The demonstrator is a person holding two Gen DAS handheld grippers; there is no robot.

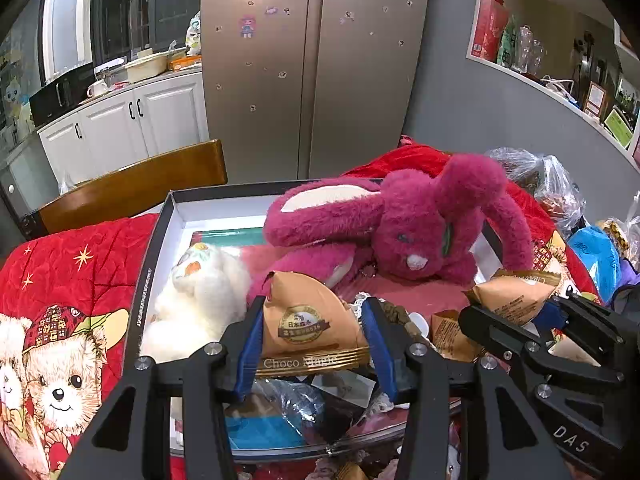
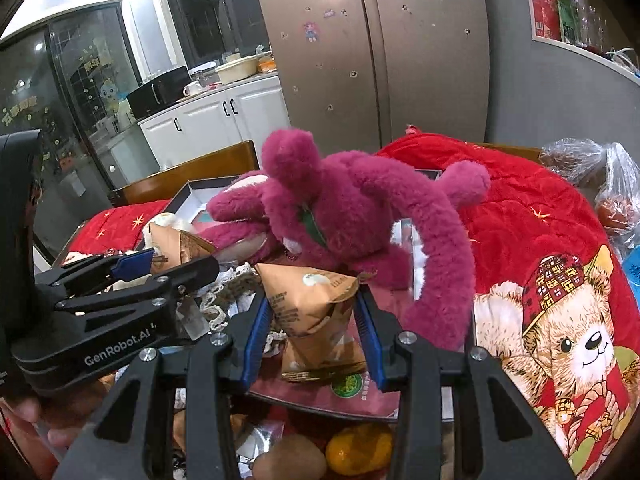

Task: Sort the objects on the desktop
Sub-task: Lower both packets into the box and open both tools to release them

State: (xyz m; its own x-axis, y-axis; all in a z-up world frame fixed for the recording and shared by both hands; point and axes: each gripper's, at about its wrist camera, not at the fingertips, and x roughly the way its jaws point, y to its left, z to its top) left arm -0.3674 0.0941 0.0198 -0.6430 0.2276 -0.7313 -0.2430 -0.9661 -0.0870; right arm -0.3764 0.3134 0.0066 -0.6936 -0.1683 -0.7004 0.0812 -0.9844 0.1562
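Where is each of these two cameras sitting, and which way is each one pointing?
Left wrist view: on the left tool, looking forward along its fingers, which grip a brown snack packet; the right tool shows at right.
Right wrist view: on the right tool, gripping another brown packet; the left tool shows at left.
Both share the pink plush rabbit and fridge.

Bright indoor light, sharp focus — heavy fisheye bending and dark vignette at the corners.
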